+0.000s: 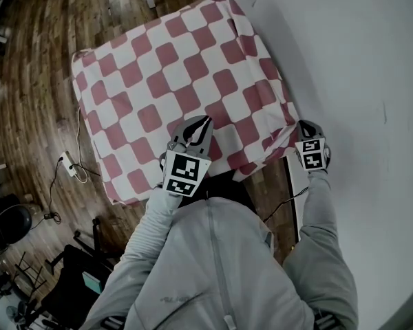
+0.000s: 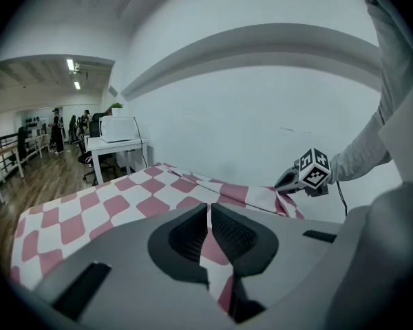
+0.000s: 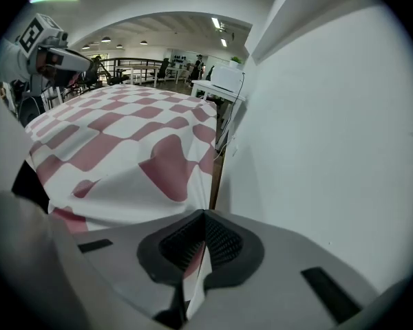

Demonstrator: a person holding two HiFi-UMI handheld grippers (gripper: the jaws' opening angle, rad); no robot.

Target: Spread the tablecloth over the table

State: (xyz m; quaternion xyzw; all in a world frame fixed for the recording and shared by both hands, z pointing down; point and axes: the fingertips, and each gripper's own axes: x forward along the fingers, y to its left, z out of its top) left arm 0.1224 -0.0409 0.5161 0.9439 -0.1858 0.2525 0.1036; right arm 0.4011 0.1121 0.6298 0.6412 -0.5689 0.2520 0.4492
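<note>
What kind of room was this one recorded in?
Probably an open office or workshop: a wood floor, a white desk, a black office chair, and strip lights on the ceiling.

Table hidden under tablecloth (image 1: 165, 81), far people (image 2: 57, 126) indistinct

left tongs (image 1: 205, 121) clamped shut, right tongs (image 1: 302, 124) clamped shut, both held out ahead

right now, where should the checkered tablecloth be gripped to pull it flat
Grip the checkered tablecloth by its hem, coming from the near side: that edge hangs free and rumpled. The left gripper and right gripper are shut on it.
</note>
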